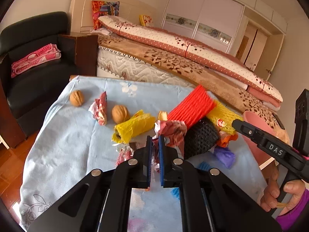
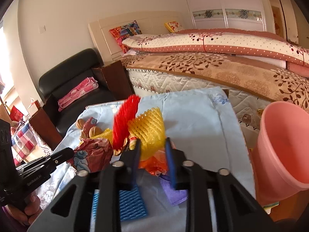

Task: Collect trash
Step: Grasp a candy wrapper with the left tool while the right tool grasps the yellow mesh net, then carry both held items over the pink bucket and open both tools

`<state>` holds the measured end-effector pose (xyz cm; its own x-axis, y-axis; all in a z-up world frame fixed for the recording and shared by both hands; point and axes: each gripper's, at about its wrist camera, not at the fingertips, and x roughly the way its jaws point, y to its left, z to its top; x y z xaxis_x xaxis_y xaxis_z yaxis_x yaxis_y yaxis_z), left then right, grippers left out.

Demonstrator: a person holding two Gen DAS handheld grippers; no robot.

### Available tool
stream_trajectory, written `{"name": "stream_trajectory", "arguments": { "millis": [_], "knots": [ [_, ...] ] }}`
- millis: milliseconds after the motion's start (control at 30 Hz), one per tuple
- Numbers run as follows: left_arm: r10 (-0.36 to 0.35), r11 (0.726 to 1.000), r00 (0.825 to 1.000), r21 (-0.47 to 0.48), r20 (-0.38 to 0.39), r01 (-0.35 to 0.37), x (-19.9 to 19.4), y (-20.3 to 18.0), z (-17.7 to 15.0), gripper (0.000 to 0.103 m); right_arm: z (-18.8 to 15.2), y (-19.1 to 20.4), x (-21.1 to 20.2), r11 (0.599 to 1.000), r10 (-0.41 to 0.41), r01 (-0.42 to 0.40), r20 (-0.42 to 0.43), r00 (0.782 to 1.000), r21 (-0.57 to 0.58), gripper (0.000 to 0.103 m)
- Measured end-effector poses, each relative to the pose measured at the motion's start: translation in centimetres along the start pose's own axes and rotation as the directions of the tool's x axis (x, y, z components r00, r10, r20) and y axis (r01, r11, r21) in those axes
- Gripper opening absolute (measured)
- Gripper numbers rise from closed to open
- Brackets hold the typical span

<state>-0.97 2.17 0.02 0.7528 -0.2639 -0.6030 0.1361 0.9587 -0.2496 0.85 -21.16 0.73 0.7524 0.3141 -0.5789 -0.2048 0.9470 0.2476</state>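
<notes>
My left gripper is shut on a crumpled red-and-white wrapper, which also shows in the right wrist view. My right gripper is closed around a yellow foam net and an orange wrapper, held above the table. A red foam net stands beside them. In the left wrist view the red net, another yellow net, a black net, a second crumpled wrapper and two walnuts lie on the light blue cloth.
A pink bin stands at the table's right edge. A blue foam net and a purple wrapper lie under my right gripper. A bed runs behind the table; a black armchair stands at the left.
</notes>
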Motion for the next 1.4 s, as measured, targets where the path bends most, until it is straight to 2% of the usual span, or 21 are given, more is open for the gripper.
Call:
{"name": "stream_trajectory", "arguments": {
  "millis": [167, 467, 733, 1167, 1400],
  "knots": [
    [-0.021, 1.000, 0.999, 0.016, 0.026, 0.021, -0.7, -1.3, 0.7, 0.006, 0.2, -0.9, -1.4, 0.999, -0.007, 0.006, 0.034, 0.999, 0.034, 0.009],
    [-0.067, 0.995, 0.996, 0.082, 0.057, 0.062, -0.9, -5.0, 1.9, 0.006, 0.6, -3.1, -4.3, 0.996, -0.039, 0.031, 0.095, 0.995, 0.084, 0.009],
    [-0.147, 0.979, 0.986, 0.156, 0.079, 0.134, -0.5, -9.5, 3.0, 0.006, 1.0, -5.8, -6.9, 0.987, -0.114, 0.095, 0.144, 0.983, 0.131, 0.009],
    [-0.285, 0.931, 0.958, 0.250, 0.041, 0.266, 1.7, -16.5, 4.2, 0.006, 0.8, -12.4, -10.2, 0.949, -0.239, 0.192, 0.177, 0.955, 0.250, 0.009],
    [-0.360, 0.893, 0.933, 0.293, 0.011, 0.342, 3.5, -21.1, 4.9, 0.006, 0.2, -16.8, -11.3, 0.910, -0.329, 0.269, 0.155, 0.932, 0.314, 0.009]
  ]
}}
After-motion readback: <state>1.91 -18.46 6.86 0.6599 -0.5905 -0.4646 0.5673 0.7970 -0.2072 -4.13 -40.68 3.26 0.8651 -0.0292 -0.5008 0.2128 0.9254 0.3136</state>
